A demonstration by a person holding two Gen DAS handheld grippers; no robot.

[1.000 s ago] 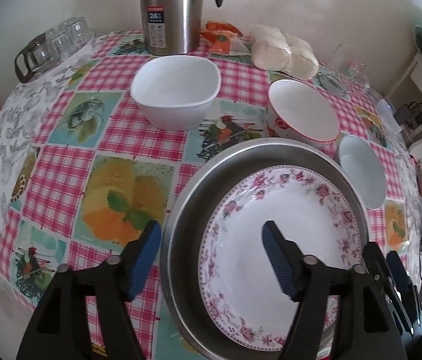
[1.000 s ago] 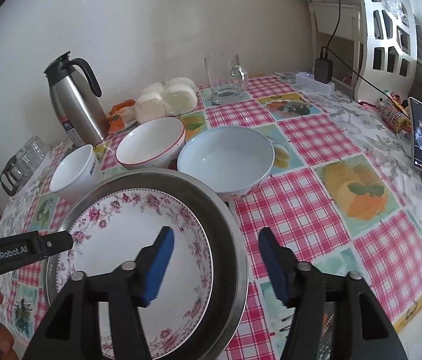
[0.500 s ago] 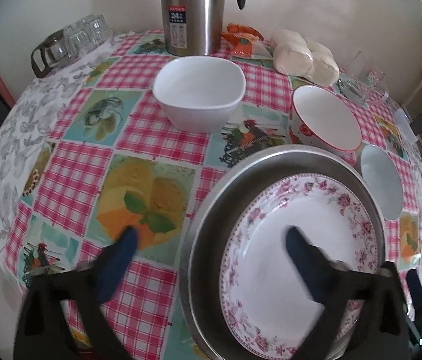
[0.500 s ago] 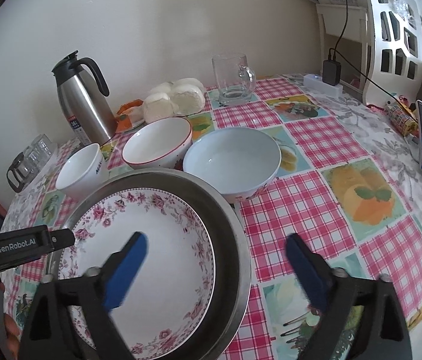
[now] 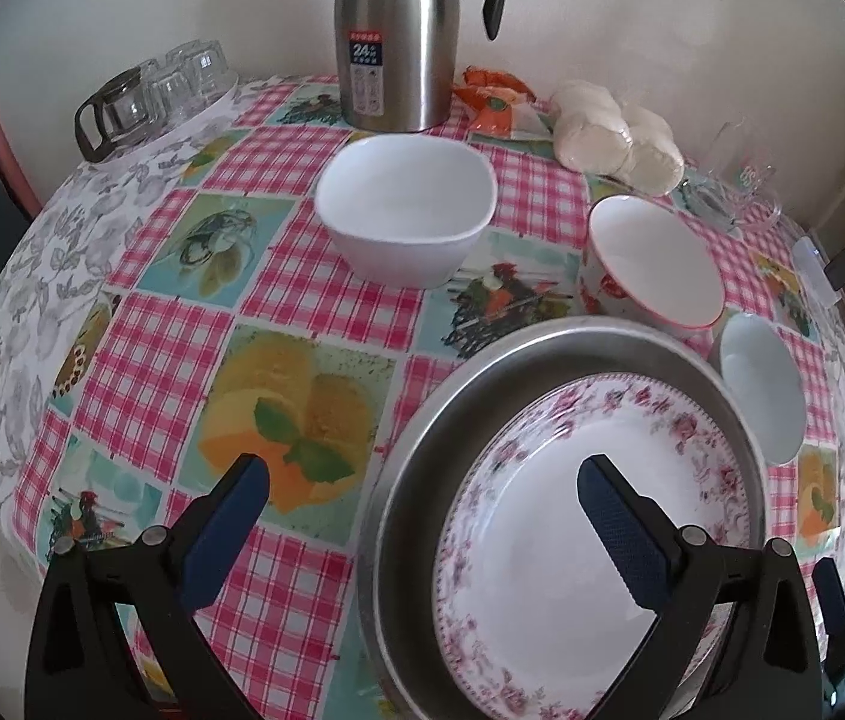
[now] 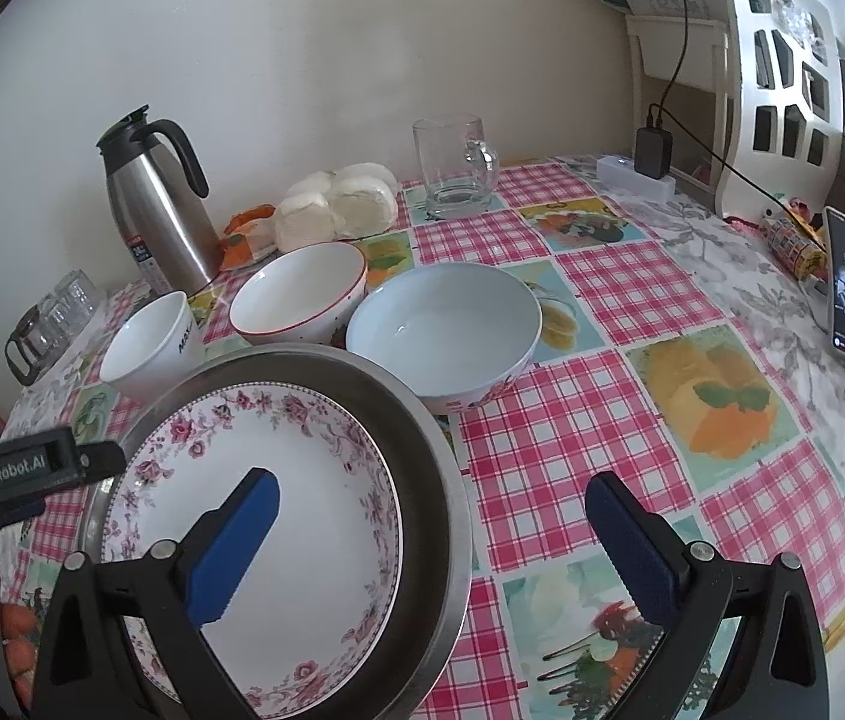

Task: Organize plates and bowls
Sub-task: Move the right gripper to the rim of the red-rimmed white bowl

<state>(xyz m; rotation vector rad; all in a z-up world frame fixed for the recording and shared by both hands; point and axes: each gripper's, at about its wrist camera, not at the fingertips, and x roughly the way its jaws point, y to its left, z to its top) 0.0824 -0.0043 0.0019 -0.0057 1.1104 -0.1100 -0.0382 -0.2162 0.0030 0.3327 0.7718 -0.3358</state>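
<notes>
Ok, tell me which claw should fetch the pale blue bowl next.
Right. The right claw is open and the blue bowl sits just ahead of it, beside the metal tray. From the left claw, also open, that bowl lies beyond the tray and the floral plate.

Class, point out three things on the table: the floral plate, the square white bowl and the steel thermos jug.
floral plate [image 5: 572, 540], left wrist view, on its white centre.
square white bowl [image 5: 404, 204], left wrist view, on its inner floor.
steel thermos jug [image 6: 161, 219], right wrist view, on its metal body.
</notes>
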